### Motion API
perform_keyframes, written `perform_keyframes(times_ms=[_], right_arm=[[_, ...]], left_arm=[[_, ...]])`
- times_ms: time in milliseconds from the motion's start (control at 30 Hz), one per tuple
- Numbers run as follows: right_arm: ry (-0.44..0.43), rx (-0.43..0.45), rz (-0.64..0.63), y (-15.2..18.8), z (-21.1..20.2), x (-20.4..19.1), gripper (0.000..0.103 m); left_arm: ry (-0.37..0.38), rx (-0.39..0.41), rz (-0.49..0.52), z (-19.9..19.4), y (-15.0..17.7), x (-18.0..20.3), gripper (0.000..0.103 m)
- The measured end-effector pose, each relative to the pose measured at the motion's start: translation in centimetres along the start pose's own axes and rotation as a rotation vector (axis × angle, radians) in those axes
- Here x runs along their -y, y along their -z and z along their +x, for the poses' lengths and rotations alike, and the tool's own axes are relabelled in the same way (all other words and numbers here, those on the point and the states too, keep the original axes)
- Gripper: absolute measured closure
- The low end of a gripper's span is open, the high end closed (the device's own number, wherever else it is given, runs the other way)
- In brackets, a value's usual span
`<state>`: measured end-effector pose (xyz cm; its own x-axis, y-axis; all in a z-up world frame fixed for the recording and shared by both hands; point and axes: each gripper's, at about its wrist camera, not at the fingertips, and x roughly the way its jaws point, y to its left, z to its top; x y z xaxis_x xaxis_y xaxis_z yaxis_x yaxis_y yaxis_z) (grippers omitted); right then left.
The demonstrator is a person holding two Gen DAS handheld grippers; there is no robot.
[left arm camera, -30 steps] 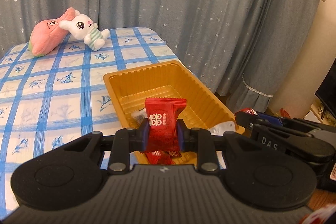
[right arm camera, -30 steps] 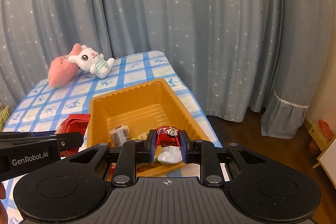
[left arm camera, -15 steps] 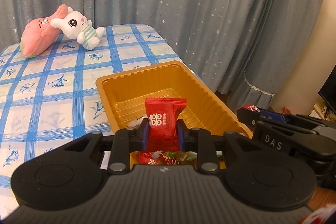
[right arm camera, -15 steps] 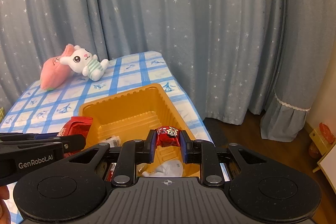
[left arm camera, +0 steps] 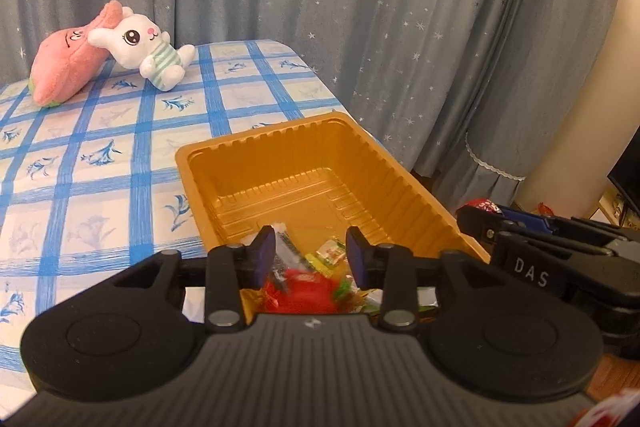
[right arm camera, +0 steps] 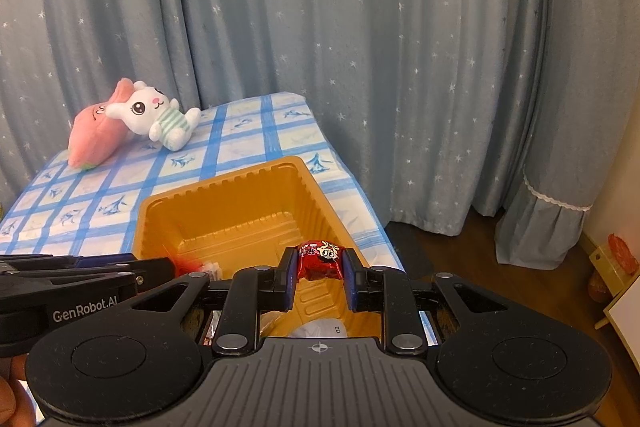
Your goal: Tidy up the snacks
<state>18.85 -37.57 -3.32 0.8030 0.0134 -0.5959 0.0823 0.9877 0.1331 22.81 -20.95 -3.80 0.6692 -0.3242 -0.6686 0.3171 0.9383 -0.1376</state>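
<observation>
An orange plastic tray (left arm camera: 404,187) sits on the blue-checked tablecloth and holds several wrapped snacks at its near end. My left gripper (left arm camera: 311,251) is open and empty above that near end. The red packet (left arm camera: 304,291), blurred, lies or falls among the snacks below it. My right gripper (right arm camera: 320,267) is shut on a small red candy with a cartoon face (right arm camera: 321,259), held over the tray's (right arm camera: 224,203) near right part. The right gripper also shows at the right edge of the left wrist view (left arm camera: 480,209).
A pink plush and a white bunny plush (left arm camera: 144,53) lie at the table's far end, also in the right wrist view (right arm camera: 156,115). Grey starred curtains hang behind. The table's right edge drops to a wooden floor (right arm camera: 460,259).
My left gripper has opened and let go of the red packet, which has dropped into the tray. My right gripper keeps its candy and has shifted slightly over the tray.
</observation>
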Motion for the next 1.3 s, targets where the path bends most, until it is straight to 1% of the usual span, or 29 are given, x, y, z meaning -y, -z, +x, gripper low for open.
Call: perform_keyframes(times_ms=[400,600,967,1033,1100,1133,1167,1200,1233,1300], right_arm=[[-0.011,0.004,-0.003,0.1,-0.2,-0.5,0.079],[-0.025,0.002,-0.016,0.1,-0.5,-1.4,0.079],[-0.051,-0.015,-0.028,-0.2,0.4,-2.6,0.079],[-0.056,-0.02,-0.027,-0.3,0.7,-2.7,0.079],[-0.081,-0.026,-0.026,-0.4,1.2,-2.8,0.079],[-0.092,-0.034,-0.02,-0.5,1.4,-2.8,0.075],[-0.1,-0.038,-0.011,-0.5,1.6,-2.8,0.069],[-0.101,-0.033,-0.003,-0.6,1.6,-2.7,0.053],[-0.104,-0.024,0.006,-0.6,1.5,-2.6,0.044],[-0.096,-0.018,0.018,-0.6,1.3,-2.2,0.044]], left_arm=[[-0.06,-0.007,-0.067,-2.1,1.4,-3.0,0.068],[-0.075,-0.008,-0.085,-2.7,1.9,-4.0,0.068],[-0.091,-0.008,-0.1,-2.6,2.1,-5.1,0.067],[-0.093,-0.009,-0.103,-2.6,2.2,-5.3,0.066],[-0.097,-0.012,-0.103,-2.5,2.4,-5.4,0.061],[-0.1,-0.013,-0.104,-2.5,2.4,-5.5,0.06],[-0.103,-0.015,-0.105,-2.5,2.5,-5.6,0.057],[-0.105,-0.017,-0.105,-2.5,2.6,-5.7,0.055],[-0.109,-0.019,-0.104,-2.6,2.7,-5.8,0.054],[-0.117,-0.023,-0.108,-2.7,3.0,-6.0,0.051]])
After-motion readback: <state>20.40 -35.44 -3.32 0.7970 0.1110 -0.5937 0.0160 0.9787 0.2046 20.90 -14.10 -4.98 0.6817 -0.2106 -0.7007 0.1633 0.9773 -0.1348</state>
